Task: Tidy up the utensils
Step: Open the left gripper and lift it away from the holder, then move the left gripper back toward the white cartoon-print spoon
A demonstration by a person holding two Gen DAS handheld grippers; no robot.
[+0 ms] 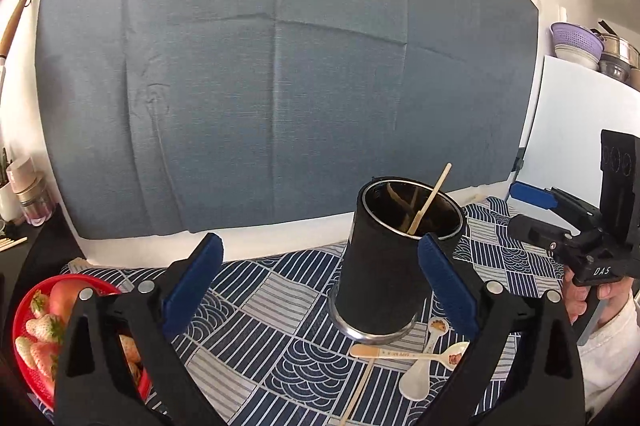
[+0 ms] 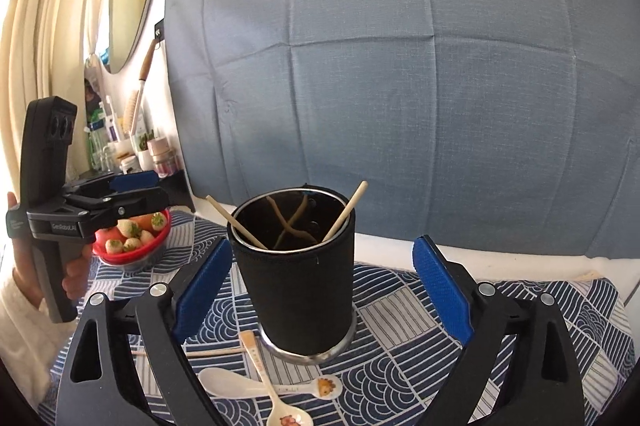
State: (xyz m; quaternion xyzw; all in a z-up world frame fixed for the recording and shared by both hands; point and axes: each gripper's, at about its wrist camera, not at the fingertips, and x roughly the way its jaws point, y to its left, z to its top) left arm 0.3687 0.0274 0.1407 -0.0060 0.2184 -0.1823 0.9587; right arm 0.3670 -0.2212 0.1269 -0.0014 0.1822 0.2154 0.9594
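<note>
A black utensil holder (image 1: 384, 266) (image 2: 296, 286) stands upright on the patterned tablecloth (image 1: 256, 302) (image 2: 404, 310). One chopstick (image 1: 430, 200) leans out of it in the left wrist view; the right wrist view shows two chopsticks (image 2: 236, 222) (image 2: 346, 210). In front of the holder lie three white spoons (image 1: 416, 382) (image 2: 224, 382) and a loose chopstick (image 1: 360, 390) (image 2: 216, 352). My left gripper (image 1: 320, 246) (image 2: 160, 191) is open and empty, its right pad overlapping the holder's side in view. My right gripper (image 2: 324, 246) (image 1: 520, 210) is open too; the holder stands just beyond its pads, untouched.
A red bowl of strawberries (image 1: 24, 310) (image 2: 132, 258) sits at the left of the cloth. A blue fabric backdrop (image 1: 280, 86) rises behind the table. Jars (image 2: 160, 154) crowd the far left; a colander and pots (image 1: 592, 46) stack at the far right.
</note>
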